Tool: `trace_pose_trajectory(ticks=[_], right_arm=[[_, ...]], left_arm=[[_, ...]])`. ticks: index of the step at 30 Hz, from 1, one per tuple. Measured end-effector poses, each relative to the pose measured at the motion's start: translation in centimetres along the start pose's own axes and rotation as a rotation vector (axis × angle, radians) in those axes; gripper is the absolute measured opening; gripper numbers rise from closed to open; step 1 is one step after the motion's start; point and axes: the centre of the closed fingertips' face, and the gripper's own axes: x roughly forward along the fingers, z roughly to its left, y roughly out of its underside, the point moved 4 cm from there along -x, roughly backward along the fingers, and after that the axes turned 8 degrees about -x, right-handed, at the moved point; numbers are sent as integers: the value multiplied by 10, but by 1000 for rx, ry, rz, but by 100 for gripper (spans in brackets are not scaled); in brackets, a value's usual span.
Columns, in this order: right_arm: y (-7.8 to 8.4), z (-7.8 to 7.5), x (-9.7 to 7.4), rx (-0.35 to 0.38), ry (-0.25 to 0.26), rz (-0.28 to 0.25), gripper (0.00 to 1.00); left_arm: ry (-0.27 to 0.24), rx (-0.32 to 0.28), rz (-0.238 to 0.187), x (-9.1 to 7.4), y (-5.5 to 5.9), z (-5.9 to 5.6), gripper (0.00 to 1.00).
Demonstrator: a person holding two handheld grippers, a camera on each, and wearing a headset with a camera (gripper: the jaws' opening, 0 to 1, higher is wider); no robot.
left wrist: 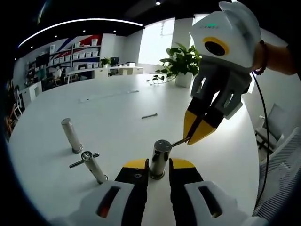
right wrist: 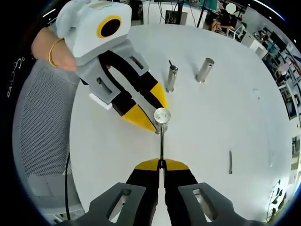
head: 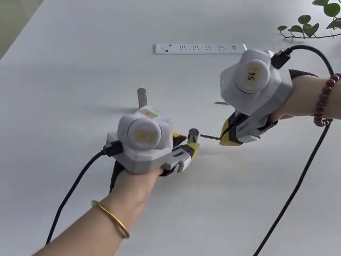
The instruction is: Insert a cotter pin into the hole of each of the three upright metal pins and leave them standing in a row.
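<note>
Pinched narrow around the lower half of a short silver upright metal pin (left wrist: 161,157): the black, yellow-tipped fingers of the left gripper (left wrist: 159,167), with the pin standing on the white bench (left wrist: 117,117). Closed tight on the tail of a thin dark wire cotter pin (right wrist: 161,141): the fingers of the right gripper (right wrist: 161,165). Held level, its far tip meeting the side of that pin just under the round top (whether inside the hole, cannot tell). Left of the held pin in the left gripper view, a second silver metal pin (left wrist: 91,165), standing, with an inserted cotter pin (left wrist: 77,163) crosswise through its head. Just beyond it, a third, bare pin (left wrist: 71,135), also upright. Farther out on the bench, well apart from all three, a loose spare cotter pin (left wrist: 149,115) lying flat
</note>
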Motion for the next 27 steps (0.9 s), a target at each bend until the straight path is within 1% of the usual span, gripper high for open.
trace_pose_trajectory(ticks=[2,5,10,14,16,21,27], right_arm=[[-2,0,0,-12,1,-2,0],[0,-3,0,-25,4,8,0],[-3,-5,-3,-46,21,19,0],[-5,-7,-3,-49,23,20,0],[-5,-9,-4,-60,33,26,0],[-3,-10,-3,-59,33,27,0],[-4,-10,-3,-61,32,29,0]], left_arm=[[4,-9,1,0,1,-1,12],[2,11,6,1,2,0,12],[-3,15,10,1,4,1,12],[-16,26,14,1,5,2,12],[-19,27,13,1,5,2,12],[-15,26,14,1,5,2,12],[-9,23,15,1,5,3,12]])
